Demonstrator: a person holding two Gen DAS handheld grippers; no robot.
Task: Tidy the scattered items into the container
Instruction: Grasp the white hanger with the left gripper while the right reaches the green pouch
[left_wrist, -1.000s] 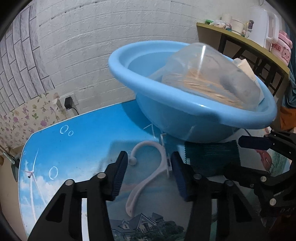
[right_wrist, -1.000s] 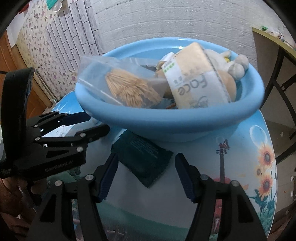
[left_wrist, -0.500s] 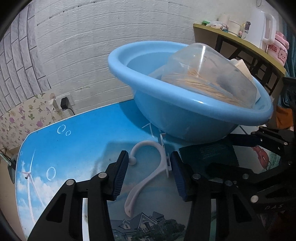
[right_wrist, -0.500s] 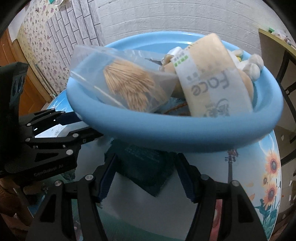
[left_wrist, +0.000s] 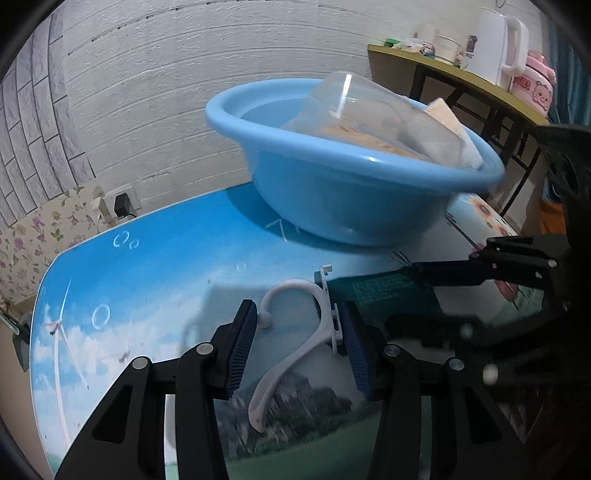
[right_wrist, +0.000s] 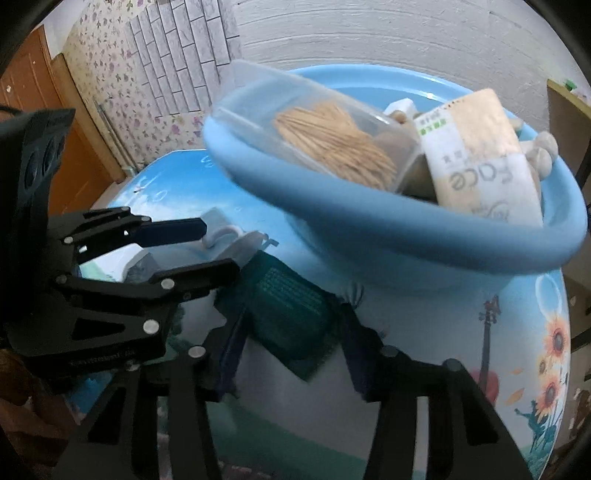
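Observation:
A white plastic hook lies on the picture-printed table between the open jaws of my left gripper; it also shows in the right wrist view. A dark green packet lies flat between the open jaws of my right gripper, and it shows in the left wrist view. Behind both stands the blue basin, also in the right wrist view, holding a clear box of toothpicks, a tissue pack and other items.
A side table with a white kettle and jars stands at the right. A white brick wall is behind the table, with a plug socket low on it. A wooden door is at the left.
Both grippers have moved closer to their items. The right jaws now flank the green packet, and the left jaws flank the hook. The basin appears further off in the left view.

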